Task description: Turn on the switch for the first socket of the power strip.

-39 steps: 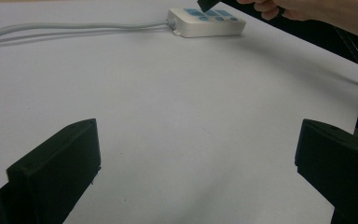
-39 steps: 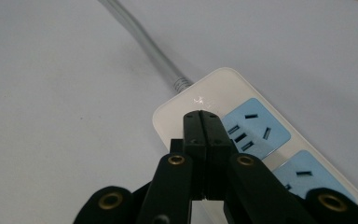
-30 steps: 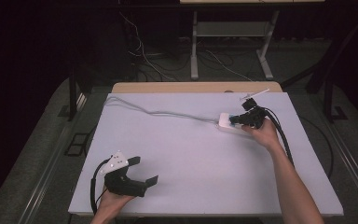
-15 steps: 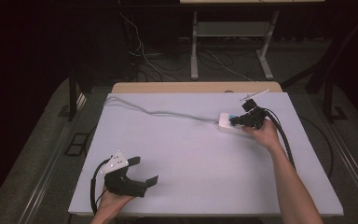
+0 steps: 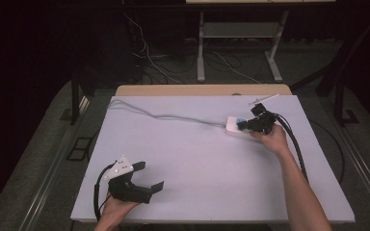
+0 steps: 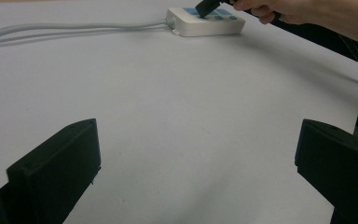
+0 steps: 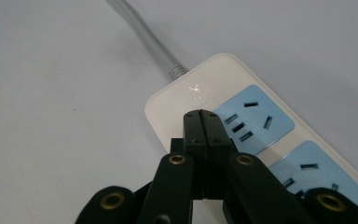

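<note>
A white power strip (image 5: 234, 127) with blue socket panels lies at the back right of the table, its grey cable (image 5: 168, 116) running off to the back left. My right gripper (image 5: 243, 125) is shut with nothing between its jaws, its tip over the strip's cable end. In the right gripper view the closed jaw tips (image 7: 202, 122) sit just above the strip (image 7: 177, 107), beside the first blue socket (image 7: 254, 116). My left gripper (image 5: 150, 176) rests near the front left edge, open and empty. The left gripper view looks across bare table toward the strip (image 6: 205, 27).
The table (image 5: 197, 163) has a pale lilac top with a wooden strip along its far edge. A thin white stick-like object (image 5: 265, 99) lies behind the right gripper. A thick black cable (image 5: 294, 144) trails from the right gripper along the forearm. Dark floor and loose cables lie beyond the table.
</note>
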The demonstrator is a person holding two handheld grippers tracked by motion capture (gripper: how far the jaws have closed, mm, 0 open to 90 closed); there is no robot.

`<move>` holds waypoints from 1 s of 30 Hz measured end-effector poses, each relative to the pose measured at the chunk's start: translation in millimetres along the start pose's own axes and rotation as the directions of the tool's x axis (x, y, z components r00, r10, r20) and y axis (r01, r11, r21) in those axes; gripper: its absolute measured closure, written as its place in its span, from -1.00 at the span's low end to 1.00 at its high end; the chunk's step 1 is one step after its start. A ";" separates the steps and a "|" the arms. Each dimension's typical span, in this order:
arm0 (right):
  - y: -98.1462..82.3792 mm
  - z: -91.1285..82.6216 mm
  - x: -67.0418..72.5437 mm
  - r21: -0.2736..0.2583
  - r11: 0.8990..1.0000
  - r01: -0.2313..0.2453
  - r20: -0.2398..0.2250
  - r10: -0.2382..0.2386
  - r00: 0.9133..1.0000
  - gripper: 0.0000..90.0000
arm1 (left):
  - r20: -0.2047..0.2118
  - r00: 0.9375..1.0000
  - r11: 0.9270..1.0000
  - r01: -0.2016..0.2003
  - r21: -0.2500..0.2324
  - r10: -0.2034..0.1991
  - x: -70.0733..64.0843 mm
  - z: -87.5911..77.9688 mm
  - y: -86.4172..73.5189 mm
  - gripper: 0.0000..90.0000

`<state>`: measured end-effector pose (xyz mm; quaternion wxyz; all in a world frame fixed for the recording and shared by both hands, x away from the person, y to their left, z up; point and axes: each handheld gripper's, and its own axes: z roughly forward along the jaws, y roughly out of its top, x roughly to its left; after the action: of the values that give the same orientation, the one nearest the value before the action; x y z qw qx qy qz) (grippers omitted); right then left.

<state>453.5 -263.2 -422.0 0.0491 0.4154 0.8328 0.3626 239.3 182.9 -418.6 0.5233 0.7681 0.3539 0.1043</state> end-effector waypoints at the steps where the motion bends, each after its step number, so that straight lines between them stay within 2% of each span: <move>1: -0.4 0.1 -0.3 -0.003 1.000 -0.001 -0.002 0.001 1.000 1.00 | 0.001 1.000 1.000 -0.002 0.001 0.002 -0.1 0.1 0.0 -1.00; 11: -0.3 0.4 3.1 0.001 1.000 0.020 0.023 -0.020 1.000 1.00 | 0.001 1.000 1.000 -0.003 0.001 0.003 -0.7 -0.1 -0.2 -1.00; 16: -8.0 -0.1 0.4 -0.055 0.998 -0.011 0.010 0.012 1.000 1.00 | -0.001 1.000 1.000 -0.008 0.009 0.008 -0.7 0.1 -0.2 -1.00; 18: -9.4 0.2 0.4 -0.067 0.998 -0.007 0.011 0.008 1.000 1.00 | -0.002 1.000 1.000 -0.006 0.008 0.006 -0.8 -0.1 -0.1 -1.00; 24: -7.5 0.4 4.0 -0.050 0.999 0.011 0.036 -0.010 0.999 1.00 | -0.004 1.000 1.000 -0.009 0.013 0.010 -0.7 0.2 -0.1 -1.00; 26: -7.5 0.3 2.8 -0.050 0.999 -0.005 0.026 0.006 1.000 1.00 | -0.005 1.000 1.000 -0.009 0.014 0.009 -0.9 0.3 -0.2 -1.00; 30: -8.0 0.6 1.9 -0.051 0.999 -0.003 0.021 0.004 1.000 1.00 | -0.007 1.000 1.000 -0.010 0.016 0.010 -0.3 0.2 -0.2 -1.00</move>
<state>447.2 -264.6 -427.2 0.0680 0.4192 0.8220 0.3793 239.1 182.6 -418.8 0.5154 0.7737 0.3526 0.1066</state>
